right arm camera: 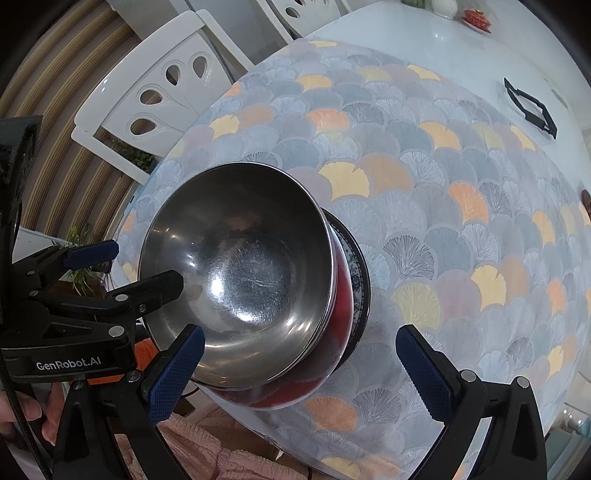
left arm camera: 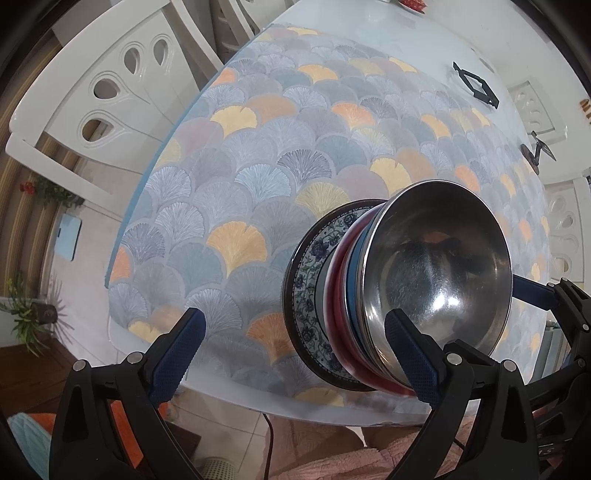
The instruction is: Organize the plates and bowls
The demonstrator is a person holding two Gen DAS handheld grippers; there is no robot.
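A steel bowl (left arm camera: 439, 273) tops a stack: under it sit a blue dish (left arm camera: 355, 291), a red bowl (left arm camera: 338, 295) and a flower-patterned plate (left arm camera: 306, 295) at the bottom, all near the front edge of the table (left arm camera: 369, 29), on its fan-patterned cloth (left arm camera: 258, 166). The left gripper (left arm camera: 295, 354) is spread wide, 1 finger beside the steel bowl's rim; the right gripper (right arm camera: 303, 365) is also spread, just in front of the stack. Beyond the stack lies a black frame (left arm camera: 476, 86), and a white chair (left arm camera: 92, 96) stands at the table's left side.
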